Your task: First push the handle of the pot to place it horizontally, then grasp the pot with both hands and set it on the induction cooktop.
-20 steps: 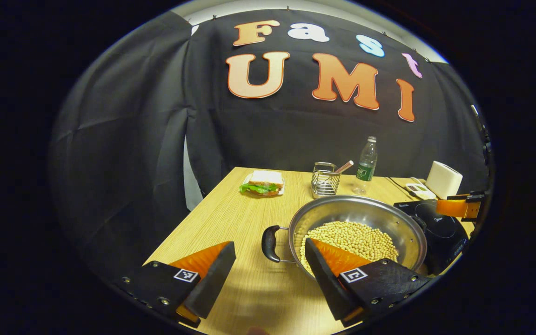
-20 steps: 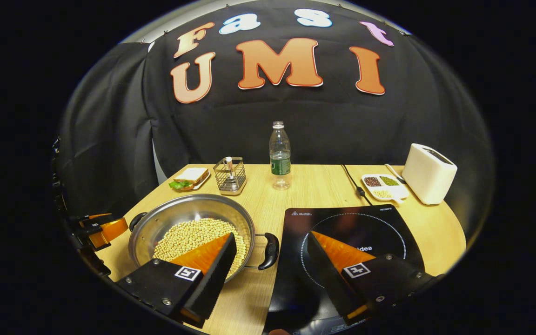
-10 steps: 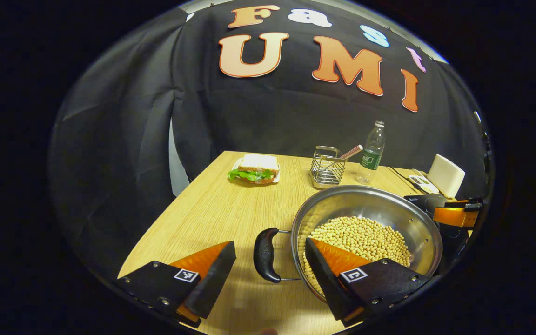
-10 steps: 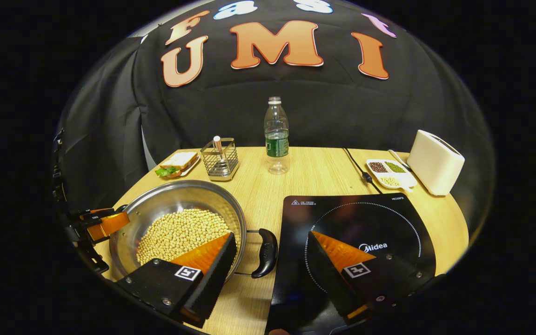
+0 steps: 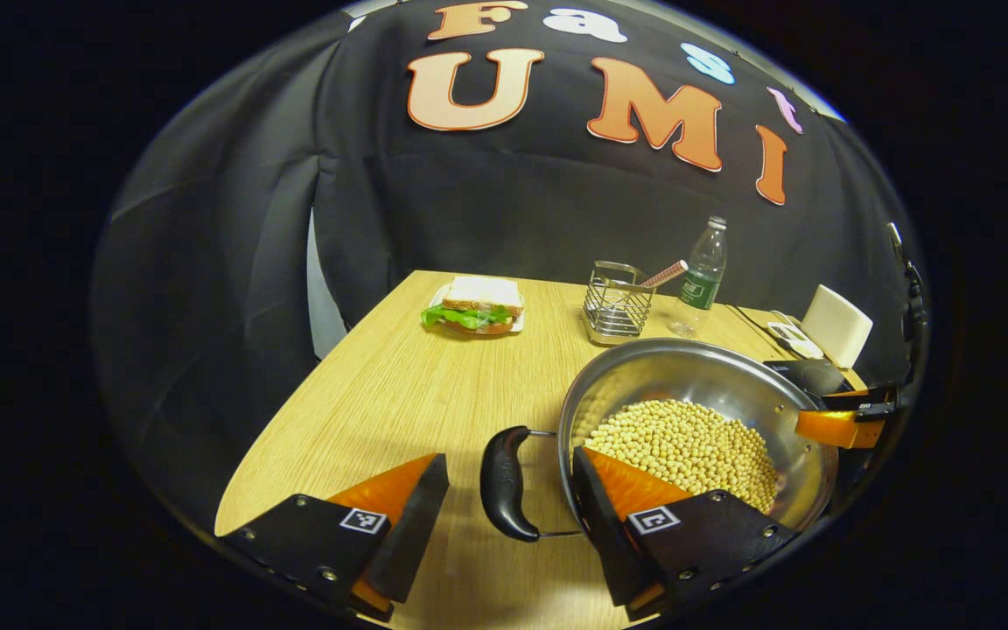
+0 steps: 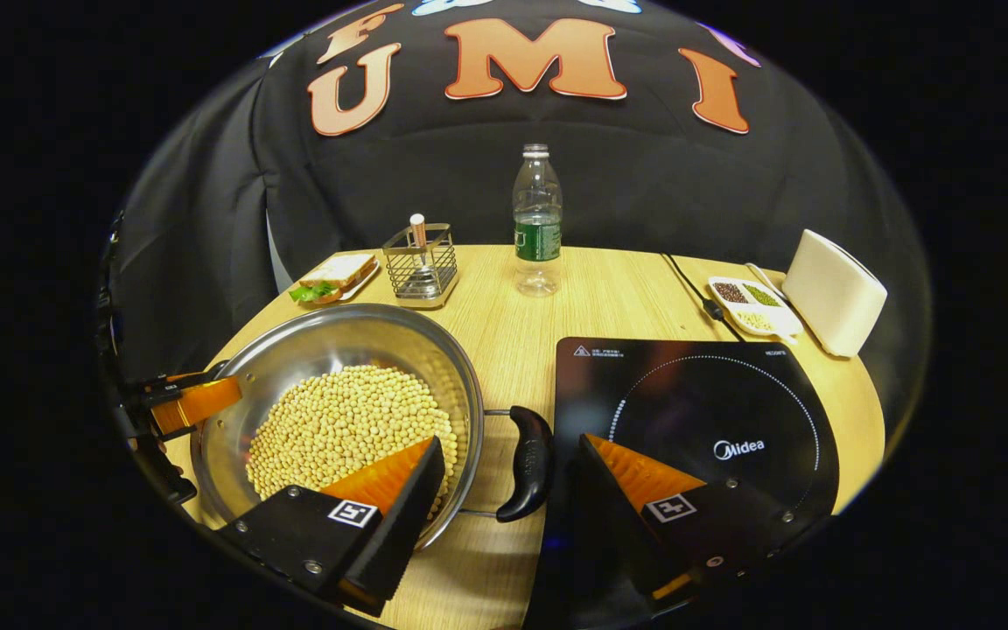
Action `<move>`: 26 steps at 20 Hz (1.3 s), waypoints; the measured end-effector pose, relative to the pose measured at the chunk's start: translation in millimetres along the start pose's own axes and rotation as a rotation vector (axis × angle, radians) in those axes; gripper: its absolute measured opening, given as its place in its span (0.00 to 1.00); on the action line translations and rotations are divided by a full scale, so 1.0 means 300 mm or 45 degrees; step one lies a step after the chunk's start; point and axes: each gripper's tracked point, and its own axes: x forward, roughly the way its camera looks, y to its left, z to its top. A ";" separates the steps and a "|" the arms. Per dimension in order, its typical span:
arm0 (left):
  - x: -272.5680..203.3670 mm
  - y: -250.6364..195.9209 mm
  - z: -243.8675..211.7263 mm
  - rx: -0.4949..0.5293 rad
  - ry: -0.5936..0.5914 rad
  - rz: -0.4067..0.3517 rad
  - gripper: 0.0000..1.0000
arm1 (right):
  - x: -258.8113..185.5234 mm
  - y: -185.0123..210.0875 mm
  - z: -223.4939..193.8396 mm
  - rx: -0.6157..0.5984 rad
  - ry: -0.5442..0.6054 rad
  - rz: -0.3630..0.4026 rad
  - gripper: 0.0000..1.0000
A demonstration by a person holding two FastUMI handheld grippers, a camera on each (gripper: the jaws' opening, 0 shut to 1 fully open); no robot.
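Left gripper view: left gripper (image 5: 508, 512) jaws wide open, straddling pot (image 5: 696, 411) handle (image 5: 501, 483)
Right gripper view: right gripper (image 6: 508, 494) same, holding nothing
Pot: on table (image 6: 591, 289), beside cooktop (image 6: 696, 411)
Next: probably clamp both handles, lift

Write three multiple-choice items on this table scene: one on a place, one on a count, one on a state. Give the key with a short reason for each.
1. Where does the sandwich lie?
A. at the far left of the table, beside the wire caddy
B. on the induction cooktop
C. inside the pot

2. How many black handles does the pot show across both views?
A. none
B. two
C. four

3. How do the right gripper's jaws stand?
A. shut on the bottle
B. open, with a handle between them
C. shut on the toaster

Key: 1 A, it sits on its plate next to the caddy. 2 B, one handle on each side. 3 B, the fingers stand apart either side of the handle.
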 end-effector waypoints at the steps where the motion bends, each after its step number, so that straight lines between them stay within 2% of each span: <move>1: 0.000 -0.019 0.005 -0.007 -0.001 -0.027 0.77 | 0.003 -0.001 0.007 0.001 -0.005 0.000 0.95; 2: 0.004 -0.027 0.001 -0.004 0.003 -0.030 0.72 | 0.002 0.004 0.000 0.010 0.002 0.005 0.93; 3: 0.010 -0.025 -0.007 0.011 0.019 -0.030 0.60 | 0.005 0.000 0.004 0.011 -0.007 -0.005 0.86; 4: 0.013 -0.025 -0.005 0.017 0.019 -0.021 0.58 | 0.018 0.008 -0.003 0.014 0.002 0.008 0.81; 5: 0.014 -0.027 -0.001 0.019 0.028 -0.011 0.56 | -0.002 0.007 0.007 0.019 -0.014 0.000 0.67; 6: 0.005 -0.022 -0.006 0.019 0.031 0.006 0.55 | 0.013 0.005 0.006 0.023 -0.012 0.004 0.64; 8: -0.006 -0.026 -0.010 0.007 0.050 0.037 0.52 | 0.005 0.009 0.004 0.052 0.003 0.011 0.53; 11: -0.043 -0.035 0.009 -0.001 0.042 0.051 0.48 | -0.033 0.008 0.013 0.050 -0.015 0.039 0.52; 16: -0.183 -0.090 0.076 0.035 -0.014 0.068 0.49 | -0.148 -0.033 0.074 0.077 -0.095 0.051 0.52; 18: -0.220 -0.142 0.104 0.051 -0.030 0.055 0.51 | -0.200 -0.071 0.090 0.086 -0.121 0.044 0.52; 23: -0.283 -0.292 0.168 0.079 -0.065 0.016 0.48 | -0.318 -0.206 0.126 0.114 -0.186 0.014 0.52; 24: -0.294 -0.327 0.176 0.081 -0.071 0.006 0.52 | -0.337 -0.235 0.129 0.121 -0.197 0.006 0.52; 26: -0.311 -0.398 0.196 0.095 -0.076 -0.014 0.48 | -0.375 -0.301 0.134 0.145 -0.217 -0.011 0.52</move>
